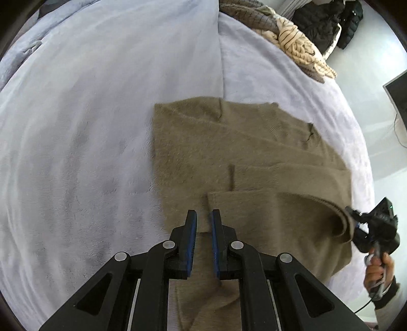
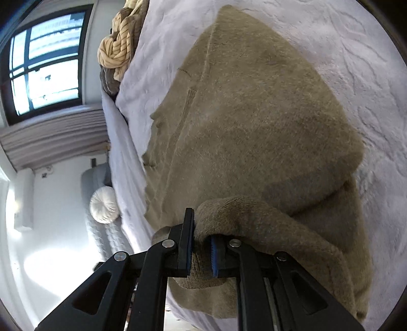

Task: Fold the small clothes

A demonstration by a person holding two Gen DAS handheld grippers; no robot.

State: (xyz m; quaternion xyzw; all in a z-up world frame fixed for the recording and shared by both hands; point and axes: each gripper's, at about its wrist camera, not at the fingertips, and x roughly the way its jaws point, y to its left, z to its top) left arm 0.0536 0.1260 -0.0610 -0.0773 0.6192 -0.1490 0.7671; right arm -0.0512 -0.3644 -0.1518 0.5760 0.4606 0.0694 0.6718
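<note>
An olive-brown fuzzy sweater (image 1: 244, 157) lies spread on the pale lavender bed cover (image 1: 89, 127), partly folded. My left gripper (image 1: 203, 216) hovers over the sweater's near part, jaws slightly apart with nothing between them. My right gripper (image 2: 202, 229) is shut on a ribbed edge of the sweater (image 2: 254, 127) and holds that fold lifted over the garment. The right gripper also shows in the left wrist view (image 1: 356, 224) at the sweater's right edge, held by a hand.
A heap of other clothes, tan striped (image 1: 300, 48) and brown quilted (image 1: 249, 15), lies at the bed's far edge. A black jacket (image 1: 328, 23) hangs beyond. A window (image 2: 45, 58), a round white cushion (image 2: 104, 203) and floor lie past the bed's side.
</note>
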